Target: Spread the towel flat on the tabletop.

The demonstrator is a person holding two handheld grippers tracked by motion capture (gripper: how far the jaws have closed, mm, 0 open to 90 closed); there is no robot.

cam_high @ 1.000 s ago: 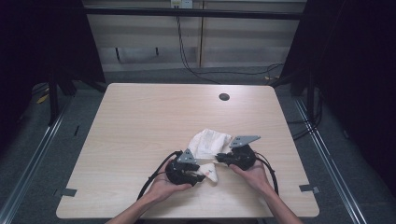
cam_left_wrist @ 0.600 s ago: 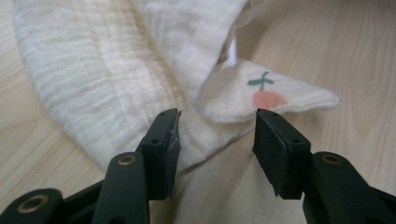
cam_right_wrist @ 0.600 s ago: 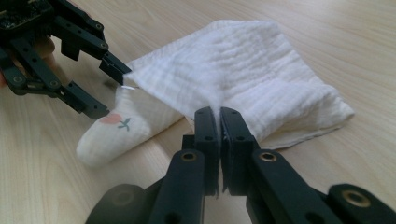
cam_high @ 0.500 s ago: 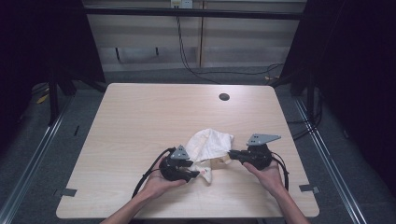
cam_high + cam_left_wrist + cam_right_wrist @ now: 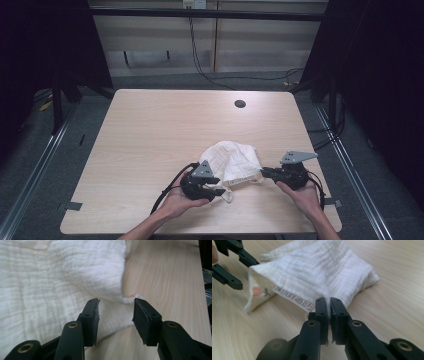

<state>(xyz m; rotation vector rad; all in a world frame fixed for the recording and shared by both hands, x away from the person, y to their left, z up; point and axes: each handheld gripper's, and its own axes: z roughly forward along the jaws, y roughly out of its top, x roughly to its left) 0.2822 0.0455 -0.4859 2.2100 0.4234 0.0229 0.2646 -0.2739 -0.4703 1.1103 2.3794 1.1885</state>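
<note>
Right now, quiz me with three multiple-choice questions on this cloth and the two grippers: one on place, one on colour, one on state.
1. Where does the white muslin cloth lie on the table?
A. far left corner
B. near edge, between the grippers
C. over the round hole

2. What colour is the small print on the cloth's corner?
A. blue
B. black
C. orange-pink

3. How do the grippers stand?
A. both open
B. left open, right shut on the cloth
C. both shut

Answers: 1 B, the high view shows it between the left gripper and the right gripper. 2 C, seen in the right gripper view. 3 B, the left jaws are spread, the right jaws pinch a fold.
</note>
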